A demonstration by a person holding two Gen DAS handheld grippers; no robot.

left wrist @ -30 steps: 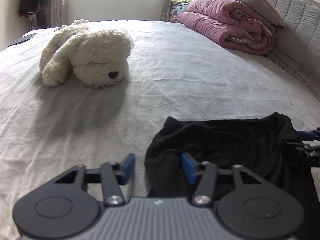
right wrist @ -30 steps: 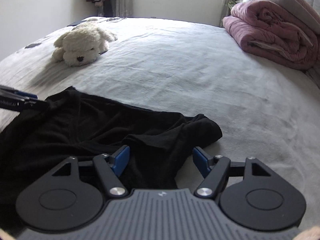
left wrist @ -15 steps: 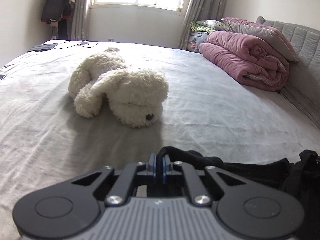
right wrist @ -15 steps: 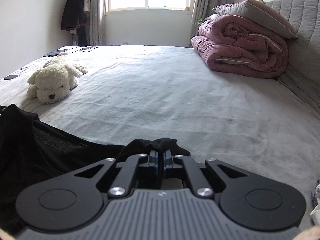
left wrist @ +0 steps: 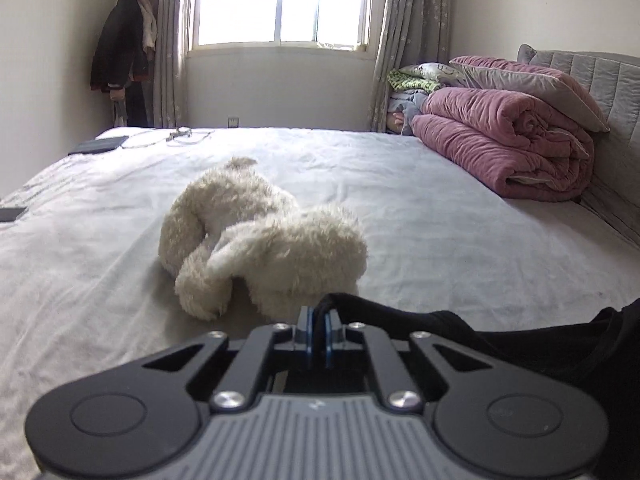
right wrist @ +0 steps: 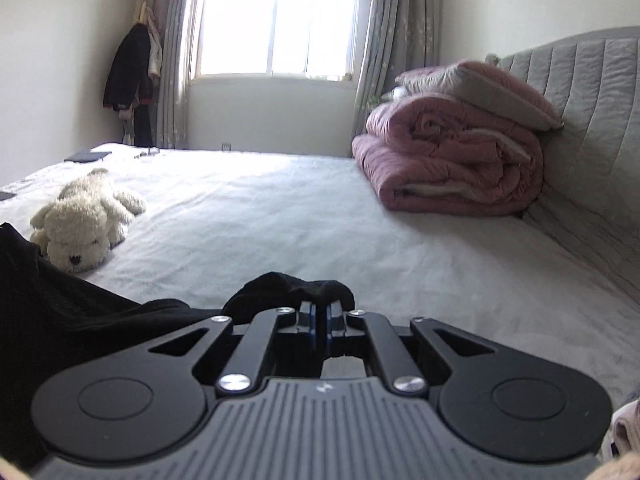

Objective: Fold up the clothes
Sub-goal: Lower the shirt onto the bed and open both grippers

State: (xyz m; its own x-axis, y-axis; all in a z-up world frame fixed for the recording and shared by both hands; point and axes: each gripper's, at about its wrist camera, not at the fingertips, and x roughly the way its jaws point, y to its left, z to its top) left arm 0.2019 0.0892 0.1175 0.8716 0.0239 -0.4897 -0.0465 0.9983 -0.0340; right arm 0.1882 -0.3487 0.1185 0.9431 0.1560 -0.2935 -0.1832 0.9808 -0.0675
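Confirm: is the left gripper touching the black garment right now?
Touching. In the left wrist view the left gripper has its jaws shut on a fold of the black garment, with cloth bulging out above them.

Black left gripper (left wrist: 317,326), blue-edged fingers, silver screws, ribbed grey housing.

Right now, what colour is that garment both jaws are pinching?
Plain black garment, no visible pattern; it shows best in the right wrist view.

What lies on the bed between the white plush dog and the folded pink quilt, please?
Only bare grey bedsheet: in the right wrist view nothing rests between the plush dog and the pink quilt.
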